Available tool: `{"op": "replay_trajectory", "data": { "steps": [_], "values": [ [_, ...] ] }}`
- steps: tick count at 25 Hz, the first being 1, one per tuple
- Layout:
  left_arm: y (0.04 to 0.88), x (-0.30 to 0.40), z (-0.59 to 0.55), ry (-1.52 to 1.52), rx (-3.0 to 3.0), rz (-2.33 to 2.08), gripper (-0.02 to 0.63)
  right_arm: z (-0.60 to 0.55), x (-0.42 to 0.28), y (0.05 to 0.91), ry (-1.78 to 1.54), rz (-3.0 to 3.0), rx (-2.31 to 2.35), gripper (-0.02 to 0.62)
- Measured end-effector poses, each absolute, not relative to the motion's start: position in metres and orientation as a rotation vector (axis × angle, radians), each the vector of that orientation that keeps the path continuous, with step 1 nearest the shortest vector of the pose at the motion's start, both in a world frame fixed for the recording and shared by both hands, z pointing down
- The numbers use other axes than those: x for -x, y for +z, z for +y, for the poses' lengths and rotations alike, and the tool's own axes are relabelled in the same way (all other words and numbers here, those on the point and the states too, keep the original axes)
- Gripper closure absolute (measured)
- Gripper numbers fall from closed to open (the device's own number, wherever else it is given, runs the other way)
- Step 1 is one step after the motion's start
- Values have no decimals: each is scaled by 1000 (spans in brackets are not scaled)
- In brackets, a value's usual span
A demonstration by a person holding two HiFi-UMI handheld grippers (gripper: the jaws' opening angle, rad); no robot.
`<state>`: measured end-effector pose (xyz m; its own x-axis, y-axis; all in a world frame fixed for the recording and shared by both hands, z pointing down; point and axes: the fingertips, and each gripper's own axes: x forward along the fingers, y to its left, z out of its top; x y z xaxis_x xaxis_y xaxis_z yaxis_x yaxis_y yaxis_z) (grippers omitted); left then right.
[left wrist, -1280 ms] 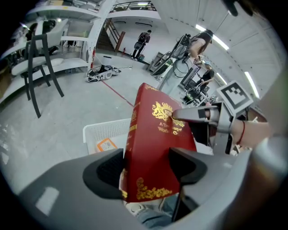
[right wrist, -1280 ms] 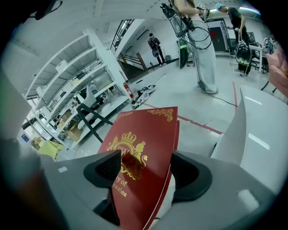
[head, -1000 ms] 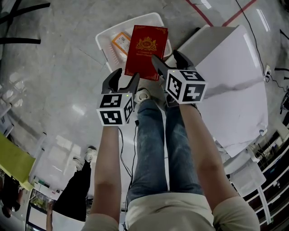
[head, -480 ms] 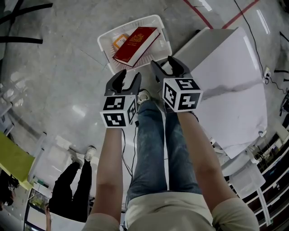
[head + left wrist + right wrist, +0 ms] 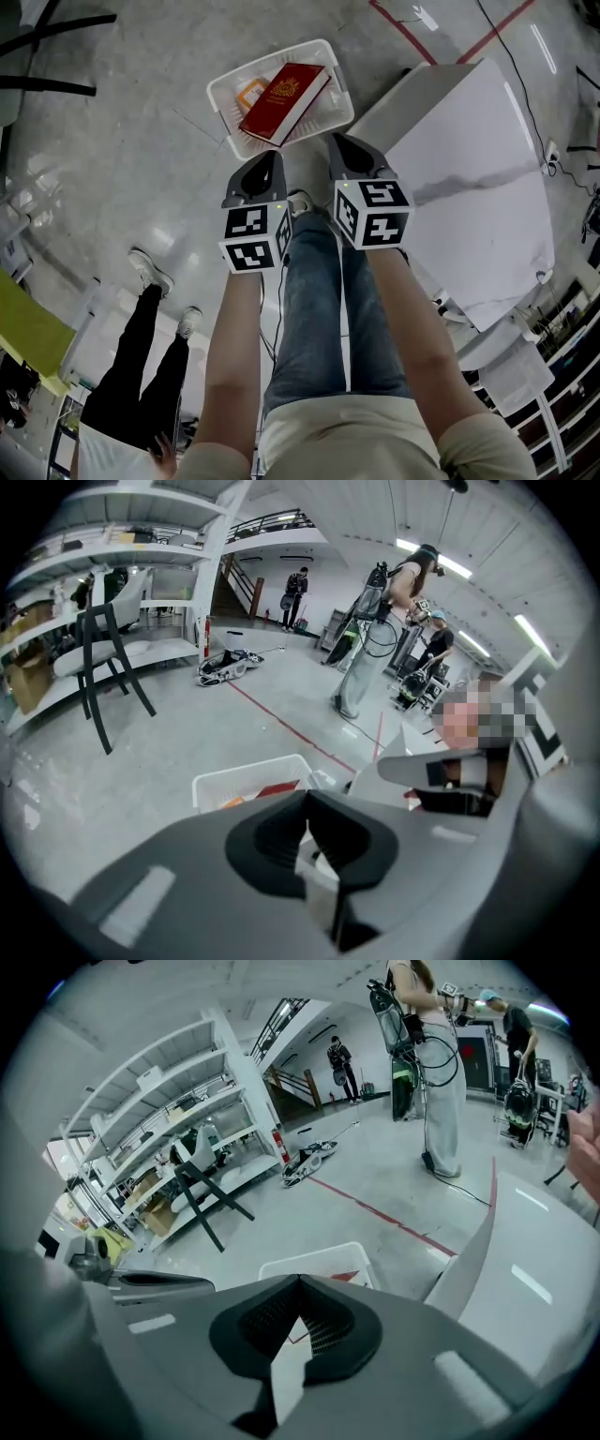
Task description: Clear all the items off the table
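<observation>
Nearest the camera: both forearms are reaching out over the wearer's jeans, one pair of tongs in each hand.

Left tongs [image 5: 263, 167]: the jaws have just been closing and are now meeting pad to pad. The left gripper view is showing nothing between them [image 5: 306, 808]. Right tongs [image 5: 343, 150]: the same, jaws just closing, now pressing together on nothing [image 5: 298, 1290]. Both are pointing down and forward, hanging above the floor [image 5: 122, 169], touching no object.

Just beyond the tips: a white basket [image 5: 272, 62] is sitting on the floor. The red book [image 5: 284, 100] is lying inside it, tilted, one edge leaning toward the right rim. An orange packet [image 5: 251, 94] is lying in the basket to the book's left, partly under it.

Right of the basket: the white desk [image 5: 469, 187] is showing a bare top over all the surface in view; its far right edge is running out of frame.

Judgement: the book is already stowed, and no item is waiting on the visible desk. The clearing is looking complete or very nearly so; only the unseen strip of desk is needing a check.

Far: a bystander in black trousers [image 5: 141, 356] is standing at the left.
</observation>
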<state>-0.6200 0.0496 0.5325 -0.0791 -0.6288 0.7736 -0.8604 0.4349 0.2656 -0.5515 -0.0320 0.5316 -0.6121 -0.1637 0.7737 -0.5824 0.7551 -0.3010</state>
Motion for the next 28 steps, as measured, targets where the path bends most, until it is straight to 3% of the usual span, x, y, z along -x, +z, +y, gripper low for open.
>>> {"op": "replay_trajectory", "data": {
  "steps": [28],
  "values": [
    [481,589,81,298,-1316,-1833,597,26,532,471,694,-2266,-524,597]
  ]
}}
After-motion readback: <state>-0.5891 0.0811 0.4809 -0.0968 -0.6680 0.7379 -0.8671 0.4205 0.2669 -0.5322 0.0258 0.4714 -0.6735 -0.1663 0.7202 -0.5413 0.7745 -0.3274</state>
